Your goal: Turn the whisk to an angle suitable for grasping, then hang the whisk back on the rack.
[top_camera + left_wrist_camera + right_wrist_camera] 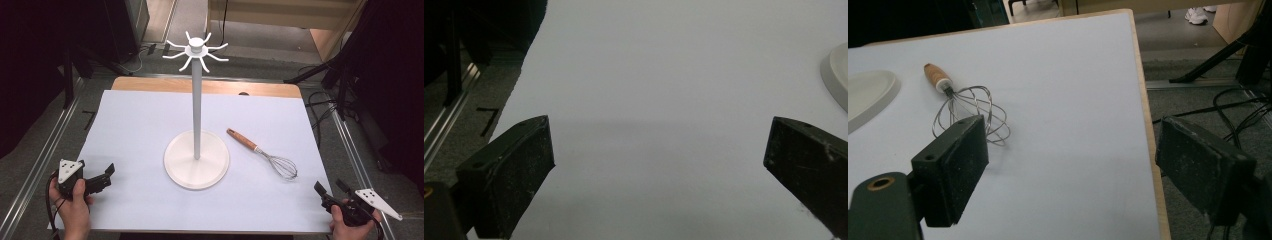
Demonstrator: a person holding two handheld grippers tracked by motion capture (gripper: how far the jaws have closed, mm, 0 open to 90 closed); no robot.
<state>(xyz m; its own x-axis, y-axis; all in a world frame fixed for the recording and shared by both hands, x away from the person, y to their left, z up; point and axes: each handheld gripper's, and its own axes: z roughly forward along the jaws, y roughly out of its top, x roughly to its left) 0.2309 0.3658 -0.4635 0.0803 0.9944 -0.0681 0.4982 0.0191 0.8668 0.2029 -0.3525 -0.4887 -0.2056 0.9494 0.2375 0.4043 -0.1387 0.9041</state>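
1. On the table's right half, the whisk lies flat on the white sheet, wooden handle toward the stand, wire head toward the near right corner.
2. Risk, as judged: the rounded wire head may roll or spring aside under a pinch, and a raised whisk could knock the tall, slender stand with its hooks.
3. Right gripper: jaws spread wide, holding nothing, near the whisk but apart from it; in the right gripper view the wire head lies just beyond the left jaw.
4. Left gripper: jaws spread wide over bare sheet, holding nothing.
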